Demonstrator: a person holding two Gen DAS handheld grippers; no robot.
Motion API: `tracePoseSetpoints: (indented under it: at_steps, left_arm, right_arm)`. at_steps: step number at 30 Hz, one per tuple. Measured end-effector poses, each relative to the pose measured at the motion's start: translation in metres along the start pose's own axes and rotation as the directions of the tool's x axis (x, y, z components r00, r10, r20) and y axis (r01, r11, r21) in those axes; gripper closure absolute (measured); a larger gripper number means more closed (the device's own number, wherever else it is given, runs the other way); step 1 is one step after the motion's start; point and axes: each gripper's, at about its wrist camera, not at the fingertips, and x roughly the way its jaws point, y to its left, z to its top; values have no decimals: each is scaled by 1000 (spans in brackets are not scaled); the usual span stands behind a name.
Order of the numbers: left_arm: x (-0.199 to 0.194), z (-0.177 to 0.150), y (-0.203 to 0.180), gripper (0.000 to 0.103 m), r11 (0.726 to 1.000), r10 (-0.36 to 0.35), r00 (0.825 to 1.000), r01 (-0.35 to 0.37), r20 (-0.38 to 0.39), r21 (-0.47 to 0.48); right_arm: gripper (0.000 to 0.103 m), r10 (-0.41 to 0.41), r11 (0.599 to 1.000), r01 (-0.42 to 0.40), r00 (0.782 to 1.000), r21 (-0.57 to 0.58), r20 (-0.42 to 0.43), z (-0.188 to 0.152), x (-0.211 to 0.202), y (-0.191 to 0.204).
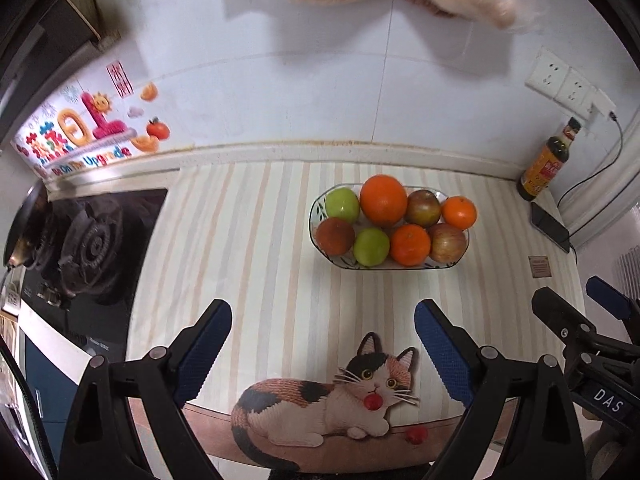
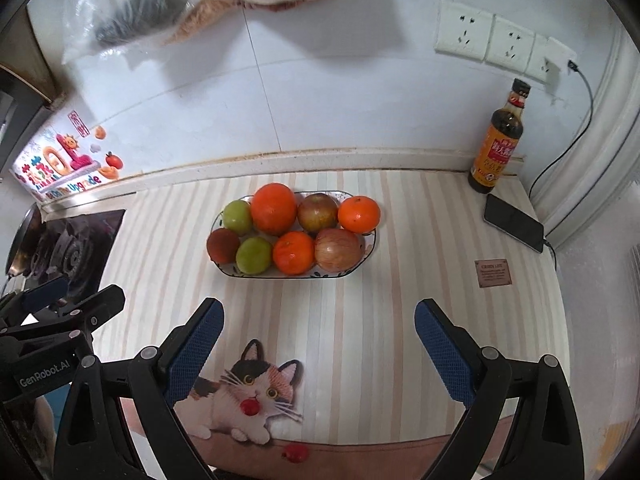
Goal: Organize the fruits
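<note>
The fruit sits in an oval dish (image 2: 370, 246) toward the back of the striped table (image 2: 380, 320), in two rows touching one another: a large orange (image 2: 274, 208), two smaller mandarins (image 2: 294, 252), two green apples (image 2: 253, 255), two reddish apples (image 2: 338, 250) and one dark brownish-red fruit (image 2: 223, 245) at the left end. By my judgement these are firm, rounded and smooth-skinned, light enough for one grip, but prone to roll or slip and to bruise under a hard squeeze; taking one across its widest middle, from above, looks safest. The end pieces offer the most room.

The left gripper (image 1: 323, 354) and right gripper (image 2: 318, 354) both hang above the table's front, fingers spread wide with nothing between them.

The fruits' undersides and the dish floor are hidden. What the dark fruit is I cannot tell. Bagged goods at the top edge are blurred and cut off.
</note>
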Motion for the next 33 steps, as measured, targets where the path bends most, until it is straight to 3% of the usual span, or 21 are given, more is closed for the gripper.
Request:
tracePoseSetpoints:
  at_steps: [16, 24, 27, 29, 33]
  left_arm:
    - [-59, -16, -2, 9, 999, -34, 992, 31, 123, 28]
    - [-59, -22, -1, 9, 999, -43, 992, 42, 117, 14]
    - [-41, -25, -1, 8, 998, -60, 997, 60, 51, 18]
    - [-26, -28, -1, 1, 998, -62, 998, 61, 5, 27]
    - [14, -45, 0, 1, 999, -33, 993, 37, -113, 34]
  right_arm:
    - [5, 5, 1000, -6, 996, 4, 90, -15, -63, 6]
    - [4, 14, 1000, -16, 996, 16, 91, -16, -67, 5]
    - [4, 48, 998, -49, 998, 27, 46, -20, -56, 3]
    - [4, 82, 996, -81, 996, 34, -21, -26, -38, 0]
    - [4, 145, 989, -137, 965, 51, -220, -55, 21, -4]
